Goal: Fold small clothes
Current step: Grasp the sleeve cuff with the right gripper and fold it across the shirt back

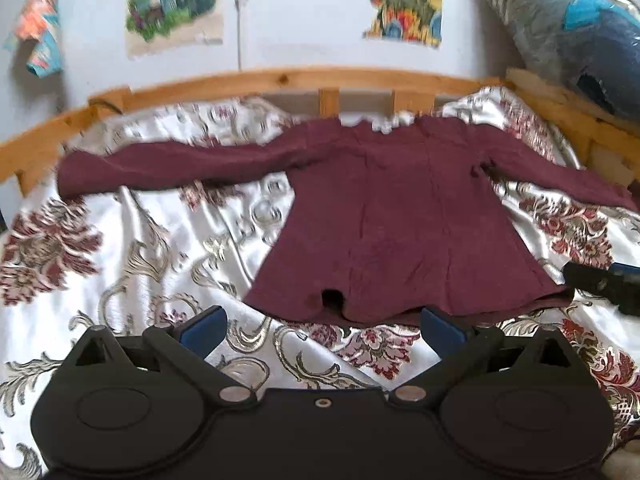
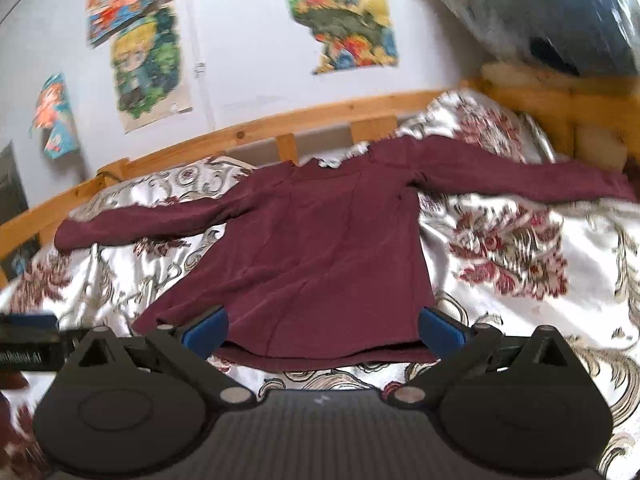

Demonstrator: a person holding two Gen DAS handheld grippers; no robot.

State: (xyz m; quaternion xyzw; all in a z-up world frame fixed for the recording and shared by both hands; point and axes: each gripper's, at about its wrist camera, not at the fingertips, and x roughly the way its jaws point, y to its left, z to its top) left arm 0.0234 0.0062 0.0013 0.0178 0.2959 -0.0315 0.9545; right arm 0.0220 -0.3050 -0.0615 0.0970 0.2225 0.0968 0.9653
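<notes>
Lying flat on the bed, one maroon long-sleeved top [image 1: 392, 216] is spread out with its two sleeves stretched toward the left and right edges, its collar near the far wooden rail [image 1: 256, 80] and its hem toward the near edge. A floral bedspread [image 1: 132, 248], white with dark red and grey patterns, covers the bed under it. Two grippers are in view. The left gripper [image 1: 322, 330] hovers just short of the hem, its two blue-padded fingers [image 1: 204, 330] spread wide and holding nothing; a small dark gap shows in the hem just ahead of it. The right gripper [image 2: 322, 330] sits over the hem nearer the top's right side, its two fingers likewise spread, with the hem lying between them but not pinched; whether the pads touch the cloth I cannot tell. On the pale wall [image 1: 300, 20] behind the rail hang several colourful pictures: three show in the left wrist view, and a fourth appears in the right wrist view. One plastic-wrapped bundle [image 1: 580, 36] rests at the far right corner.
</notes>
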